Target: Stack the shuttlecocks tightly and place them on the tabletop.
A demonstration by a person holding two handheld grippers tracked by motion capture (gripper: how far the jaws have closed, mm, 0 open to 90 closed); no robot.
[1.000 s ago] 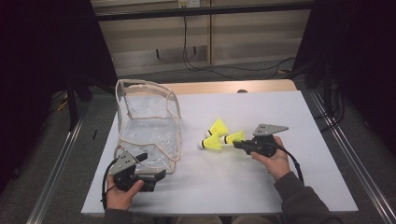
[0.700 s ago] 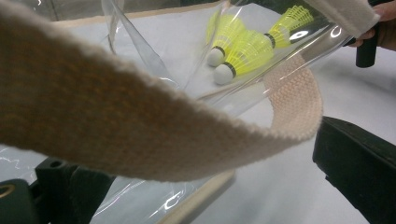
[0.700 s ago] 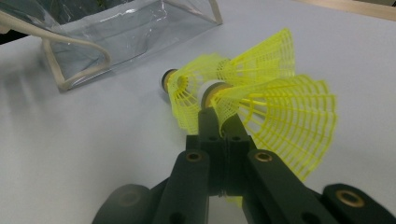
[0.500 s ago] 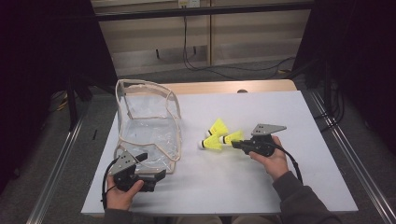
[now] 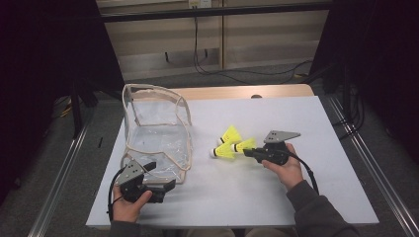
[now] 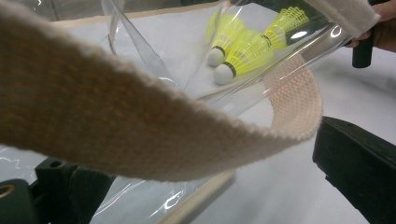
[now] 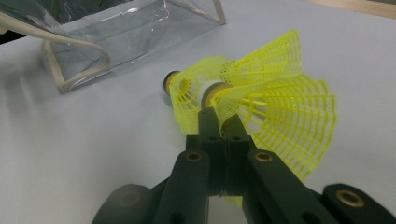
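At the left end of the white-topped bench (image 5: 257,197), the left gripper (image 5: 165,185) sat low beside the near rim of the clear plastic pouch with beige woven edging (image 5: 158,133); from the left gripper view the beige band (image 6: 140,135) arched right across its jaws, and I could not tell whether they were clamped on it or merely under it. If that hold was loose, I judged the soft mouth could sag or fold shut just as something was brought toward it. To the right, in the open middle of the bench, lay the yellow mesh-skirted shuttlecocks with white cork tips (image 5: 228,144), clustered and touching one another. The right gripper (image 5: 245,151) was clenched on the skirt of one yellow shuttlecock (image 7: 280,112), its jaws pinched together on the thin mesh. That seemed the weak point: the mesh could crumple or slip, and the neighbour pressed against it might be dragged along or rolled away. There was plenty of bare surface between shuttlecocks and pouch, and more toward the right edge, so a short carry leftward looked unobstructed; the pouch's upright far wall and limp rim were the edges to clear.
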